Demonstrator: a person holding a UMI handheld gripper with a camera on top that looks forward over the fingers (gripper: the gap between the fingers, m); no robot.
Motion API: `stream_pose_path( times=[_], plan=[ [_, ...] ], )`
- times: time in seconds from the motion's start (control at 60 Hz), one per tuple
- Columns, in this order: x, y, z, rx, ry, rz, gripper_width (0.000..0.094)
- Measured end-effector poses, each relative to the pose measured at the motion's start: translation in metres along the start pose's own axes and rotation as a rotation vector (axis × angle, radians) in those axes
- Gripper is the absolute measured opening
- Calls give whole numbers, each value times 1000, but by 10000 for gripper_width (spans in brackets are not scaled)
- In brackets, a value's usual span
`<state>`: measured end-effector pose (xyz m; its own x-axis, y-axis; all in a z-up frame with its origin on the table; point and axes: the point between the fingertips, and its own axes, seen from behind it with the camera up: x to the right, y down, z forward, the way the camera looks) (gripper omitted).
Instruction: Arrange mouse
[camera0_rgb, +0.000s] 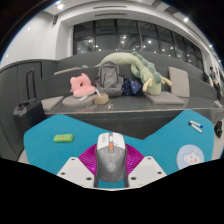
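Note:
A white and grey computer mouse sits between my gripper's two fingers, its nose pointing away from me. The magenta pads press against both of its sides, so the gripper is shut on it. Under and around the mouse lies a teal desk mat. The rear of the mouse is hidden below the fingers.
A small green block lies on the mat to the left, and a slim pen-like item to the right. A round sticker shows near the right finger. Beyond the desk, a grey sofa holds a pink plush and a green plush.

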<state>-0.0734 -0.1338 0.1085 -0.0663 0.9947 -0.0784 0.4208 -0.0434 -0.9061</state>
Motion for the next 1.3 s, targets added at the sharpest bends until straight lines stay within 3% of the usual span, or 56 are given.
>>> stream_pose_path(
  times=[0.1, 0.217, 0.35, 0.517, 0.75, 0.833, 0.883, 0.967, 0.983, 1.117, 1.3],
  plan=[
    [64, -45, -34, 68, 47, 0, 329],
    [167, -65, -52, 94, 169, -6, 329],
    [276, -33, -50, 35, 275, 23, 328],
    [350, 47, -32, -114, 327, 49, 347],
    [369, 122, -7, -217, 320, 68, 374],
    [369, 120, -6, -185, 318, 82, 453],
    [369, 119, -5, -180, 318, 73, 525],
    [382, 116, -12, -171, 377, 32, 857],
    [383, 114, -15, -172, 393, 25, 880],
    [364, 97, -42, -147, 384, 45, 852],
    [276, 91, -134, -134, 337, 41, 852]
  ],
)
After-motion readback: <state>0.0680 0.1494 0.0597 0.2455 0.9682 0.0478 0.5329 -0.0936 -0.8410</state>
